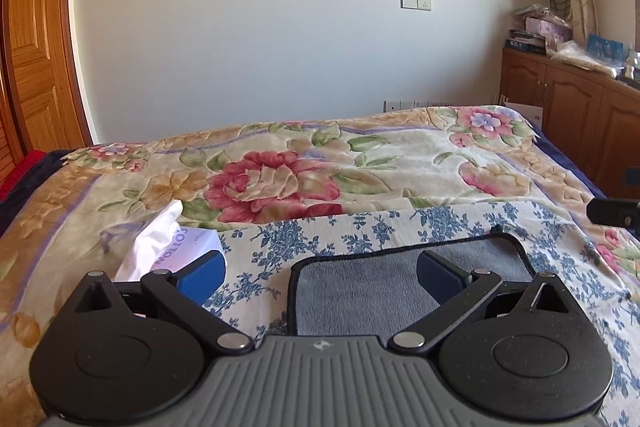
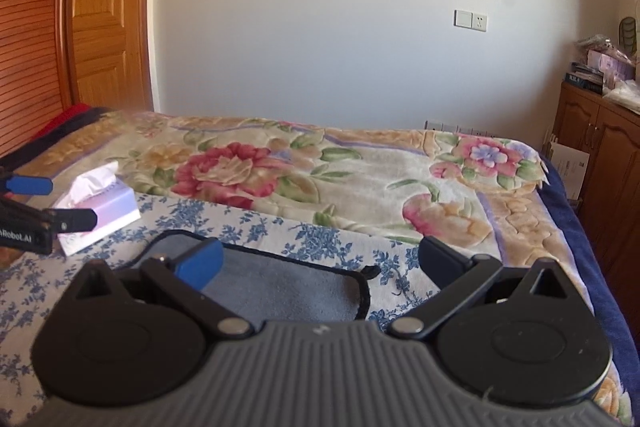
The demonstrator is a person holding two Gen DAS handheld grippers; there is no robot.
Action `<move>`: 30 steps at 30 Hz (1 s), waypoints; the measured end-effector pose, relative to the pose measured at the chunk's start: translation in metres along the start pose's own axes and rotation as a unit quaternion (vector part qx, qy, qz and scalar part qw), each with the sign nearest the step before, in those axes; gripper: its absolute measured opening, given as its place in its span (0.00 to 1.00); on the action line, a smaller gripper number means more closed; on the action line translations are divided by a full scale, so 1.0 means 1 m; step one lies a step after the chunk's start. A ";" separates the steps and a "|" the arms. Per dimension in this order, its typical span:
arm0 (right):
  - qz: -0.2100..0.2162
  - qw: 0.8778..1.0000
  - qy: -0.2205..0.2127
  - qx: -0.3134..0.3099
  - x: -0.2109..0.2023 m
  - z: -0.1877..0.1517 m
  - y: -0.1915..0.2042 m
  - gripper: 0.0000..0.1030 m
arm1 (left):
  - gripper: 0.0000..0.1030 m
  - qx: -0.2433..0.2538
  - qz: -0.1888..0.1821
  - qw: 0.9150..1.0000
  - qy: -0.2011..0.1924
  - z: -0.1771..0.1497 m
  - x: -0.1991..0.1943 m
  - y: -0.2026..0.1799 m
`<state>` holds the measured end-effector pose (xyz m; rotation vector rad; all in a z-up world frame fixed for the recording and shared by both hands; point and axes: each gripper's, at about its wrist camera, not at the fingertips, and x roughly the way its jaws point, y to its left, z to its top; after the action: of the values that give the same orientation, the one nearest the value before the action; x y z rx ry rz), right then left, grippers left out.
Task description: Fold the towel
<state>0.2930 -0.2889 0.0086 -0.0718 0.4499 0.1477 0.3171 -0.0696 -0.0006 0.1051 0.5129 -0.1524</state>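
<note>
The grey towel (image 1: 384, 291), edged in black piping, lies flat on a blue-flowered cloth (image 1: 340, 231) spread over the floral blanket (image 1: 280, 179) of the bed. The left gripper (image 1: 320, 275) hovers above its left portion, jaws spread wide and holding nothing. The right gripper (image 2: 320, 263) hangs over its right far corner, equally wide and empty. A tissue box (image 2: 100, 211) sits just beside the towel's left side. A good first fold likely calls for each gripper to descend on a matching corner, pinch only the towel layer and not the cloth beneath, then lift both evenly.
</note>
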 end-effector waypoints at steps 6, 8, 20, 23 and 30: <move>0.001 1.000 -0.006 0.006 -0.020 -0.003 0.008 1.00 | 1.00 0.009 0.008 1.000 -0.005 -0.002 -0.023 0.001; 0.000 1.000 -0.005 0.005 -0.027 -0.006 0.011 1.00 | 1.00 0.011 0.008 1.000 -0.007 -0.002 -0.033 0.001; 0.005 1.000 -0.004 -0.004 -0.080 -0.015 0.037 1.00 | 1.00 0.006 0.009 1.000 -0.019 -0.008 -0.101 -0.005; 0.008 1.000 -0.006 -0.003 -0.094 -0.017 0.043 1.00 | 1.00 0.013 0.011 1.000 -0.025 -0.008 -0.120 -0.006; 0.012 1.000 -0.008 0.007 -0.122 -0.017 0.051 1.00 | 1.00 0.026 0.018 0.999 -0.033 -0.010 -0.165 -0.007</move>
<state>0.1689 -0.2552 0.0450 -0.0515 0.4362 0.1686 0.1695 -0.0557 0.0719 0.1599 0.4410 -0.1345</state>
